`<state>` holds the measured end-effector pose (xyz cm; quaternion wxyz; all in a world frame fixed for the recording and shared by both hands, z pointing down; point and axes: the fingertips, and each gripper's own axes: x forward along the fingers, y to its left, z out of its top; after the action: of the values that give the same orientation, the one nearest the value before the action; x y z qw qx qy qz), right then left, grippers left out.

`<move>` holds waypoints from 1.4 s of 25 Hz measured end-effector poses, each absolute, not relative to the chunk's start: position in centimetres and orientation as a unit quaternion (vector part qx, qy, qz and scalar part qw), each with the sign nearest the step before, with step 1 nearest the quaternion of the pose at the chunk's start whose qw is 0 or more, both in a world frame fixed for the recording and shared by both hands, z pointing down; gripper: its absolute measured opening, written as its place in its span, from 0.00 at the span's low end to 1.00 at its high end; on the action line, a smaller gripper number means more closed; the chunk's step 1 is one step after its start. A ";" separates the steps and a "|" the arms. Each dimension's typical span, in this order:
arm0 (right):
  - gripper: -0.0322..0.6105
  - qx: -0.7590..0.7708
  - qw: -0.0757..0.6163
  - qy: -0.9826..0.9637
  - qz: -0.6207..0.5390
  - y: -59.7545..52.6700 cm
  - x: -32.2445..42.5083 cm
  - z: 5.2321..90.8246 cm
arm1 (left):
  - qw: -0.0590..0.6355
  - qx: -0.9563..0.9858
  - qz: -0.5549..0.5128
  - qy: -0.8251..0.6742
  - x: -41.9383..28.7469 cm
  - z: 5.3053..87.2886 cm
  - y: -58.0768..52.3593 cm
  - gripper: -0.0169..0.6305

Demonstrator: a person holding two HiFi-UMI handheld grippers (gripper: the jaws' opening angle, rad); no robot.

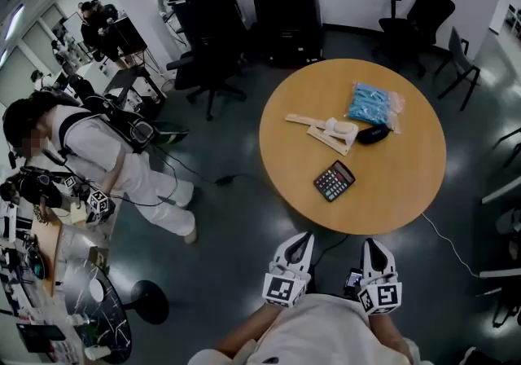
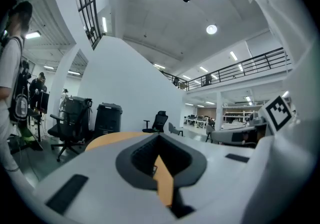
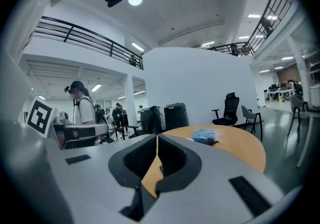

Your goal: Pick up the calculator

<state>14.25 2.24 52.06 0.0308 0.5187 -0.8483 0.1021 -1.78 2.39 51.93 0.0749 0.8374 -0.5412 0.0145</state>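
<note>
Calculator [image 1: 334, 181] lies flat on the near-left part of the round wooden table [image 1: 407, 184], close to the near rim and not touching anything. Its long axis runs diagonally, from near-left to far-right in the head view. It sits ahead of both tongs and roughly between their lines, so neither hand is clearly nearer, maybe the left by a hair. Left tongs [image 1: 303, 238] are closed, tips meeting, nothing held. Right tongs [image 1: 371, 243] are the same, closed and empty. Both are held near level, short of the table rim and over the floor [image 1: 220, 233], well apart from the calculator. Judgement: the approach is not finished, and whichever tongs go in must open first, then come across the short width of the body, which means turning to suit the diagonal. There is bare table on every side of the calculator. The nearest clutter is the pale wooden pieces [image 1: 324, 130] further in, then a black object [image 1: 373, 134] that I cannot identify and a blue packet [image 1: 373, 104], all beyond it and out of the reach path. The rim close on the near side could let the calculator slide off if it is nudged back.
</note>
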 end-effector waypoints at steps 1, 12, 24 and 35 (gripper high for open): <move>0.08 0.524 0.029 -0.845 0.104 0.6 13.8 52.0 | 0.072 0.842 0.014 -0.534 -2.2 51.7 0.6 0.04; 0.08 0.565 0.034 -0.818 0.103 -11.2 12.2 52.1 | 0.089 0.864 0.009 -0.495 -3.8 51.4 -10.9 0.04; 0.08 0.523 0.082 -0.838 0.132 -20.2 12.4 58.0 | 0.103 0.856 0.015 -0.507 -2.2 53.4 -18.2 0.04; 0.25 0.378 0.276 -0.838 0.281 -26.7 11.5 75.6 | 0.164 0.848 0.032 -0.503 -0.7 57.1 -21.0 0.04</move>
<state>11.51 -26.72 75.64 0.2758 0.3781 -0.8380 0.2807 -0.69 -21.02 57.11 0.1641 0.8482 -0.5026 0.0315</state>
